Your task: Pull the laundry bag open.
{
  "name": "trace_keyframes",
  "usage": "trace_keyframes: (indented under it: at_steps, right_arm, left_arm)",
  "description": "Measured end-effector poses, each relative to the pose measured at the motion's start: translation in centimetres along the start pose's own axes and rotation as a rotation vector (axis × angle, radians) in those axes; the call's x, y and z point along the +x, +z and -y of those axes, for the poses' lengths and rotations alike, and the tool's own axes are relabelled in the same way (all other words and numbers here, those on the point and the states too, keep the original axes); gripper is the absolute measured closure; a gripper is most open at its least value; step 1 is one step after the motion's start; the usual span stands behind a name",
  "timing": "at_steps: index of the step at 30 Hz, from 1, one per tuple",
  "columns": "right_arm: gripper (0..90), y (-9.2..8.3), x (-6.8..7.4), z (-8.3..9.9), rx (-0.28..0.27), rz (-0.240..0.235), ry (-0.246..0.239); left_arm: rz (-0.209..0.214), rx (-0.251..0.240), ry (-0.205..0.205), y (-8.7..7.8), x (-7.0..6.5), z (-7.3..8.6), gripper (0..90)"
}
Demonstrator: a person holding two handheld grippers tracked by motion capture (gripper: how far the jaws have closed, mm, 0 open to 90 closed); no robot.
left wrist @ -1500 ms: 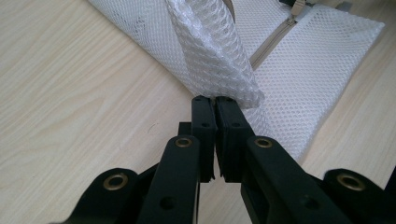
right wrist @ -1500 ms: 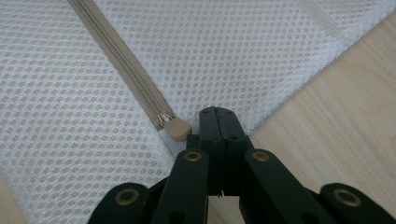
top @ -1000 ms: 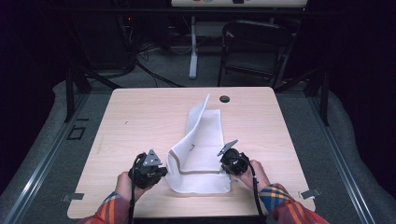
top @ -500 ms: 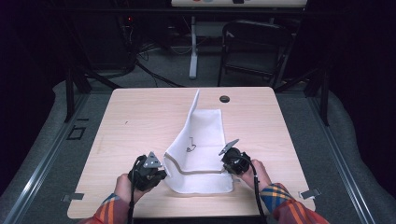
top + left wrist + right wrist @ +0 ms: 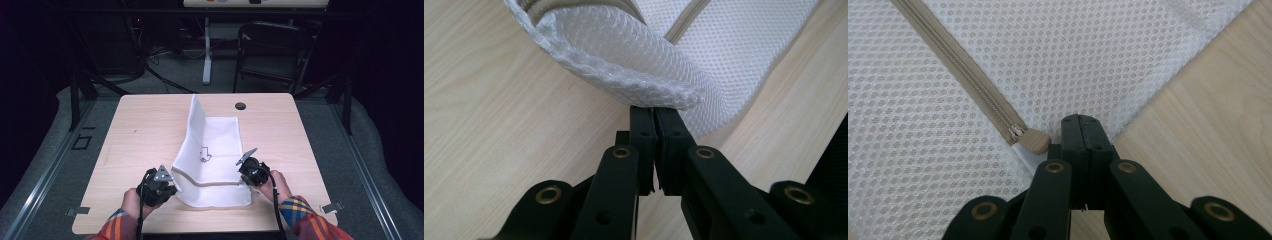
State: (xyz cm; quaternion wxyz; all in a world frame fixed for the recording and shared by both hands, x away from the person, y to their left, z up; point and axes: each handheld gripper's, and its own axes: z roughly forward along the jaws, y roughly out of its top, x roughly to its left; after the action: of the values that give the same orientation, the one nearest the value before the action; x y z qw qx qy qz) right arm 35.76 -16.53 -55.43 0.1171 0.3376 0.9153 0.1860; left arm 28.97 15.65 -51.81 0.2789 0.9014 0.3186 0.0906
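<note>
A white mesh bag (image 5: 220, 135) with a beige zipper (image 5: 210, 183) lies on the wooden table (image 5: 145, 130), its left side standing up as a tall flap. My left gripper (image 5: 171, 183) is shut on the bag's near left edge. In the left gripper view the jaws (image 5: 655, 112) are pressed together under a rolled fold of mesh (image 5: 624, 45). My right gripper (image 5: 246, 171) is shut on the bag's near right edge. In the right gripper view its closed tips (image 5: 1080, 122) sit on the mesh (image 5: 1073, 45), just beside the zipper's end tab (image 5: 1035, 141).
A round cable hole (image 5: 240, 106) is in the table's far edge. A dark chair (image 5: 272, 55) and a table leg (image 5: 206, 50) stand beyond the table. Bare wood lies to the left and right of the bag.
The raised flap of the bag has swung leftward and now stands more upright, uncovering more of the bag's flat layer. Both hands have stayed where they were.
</note>
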Motion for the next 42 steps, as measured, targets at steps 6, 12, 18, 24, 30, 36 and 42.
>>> trace_keyframes:
  at_steps: [6,12,18,24,30,36,42]
  right_arm:
    - [90.0,0.0,-0.2,0.1,0.002,0.003,0.003]
    - [90.0,-0.1,-0.4,0.1,0.009,0.006,0.002]
    - [90.0,-0.1,-0.4,0.2,0.007,0.004,0.004]
    - [90.0,-0.1,-0.5,0.2,0.01,0.0,0.001]
    - [90.0,-0.1,-0.6,0.2,0.002,-0.005,0.006]
    - [80.3,-0.6,-0.8,0.0,-0.018,-0.028,0.011]
    - [55.2,-1.7,-0.9,-0.2,-0.048,-0.044,0.031]
  left_arm:
    - [0.001,0.023,0.001,0.2,0.1,0.1,87.4]
    - [0.008,0.049,-0.018,0.3,0.3,0.4,87.5]
    - [0.026,0.066,-0.045,0.0,0.6,0.9,85.1]
    - [0.045,0.074,-0.079,-0.7,1.0,1.6,69.2]
    - [0.003,0.042,-0.137,-2.0,1.4,2.5,40.7]
    - [-0.011,0.004,-0.14,-2.3,1.4,2.4,23.1]
    - [-0.02,-0.019,-0.138,-2.2,1.4,2.0,16.3]
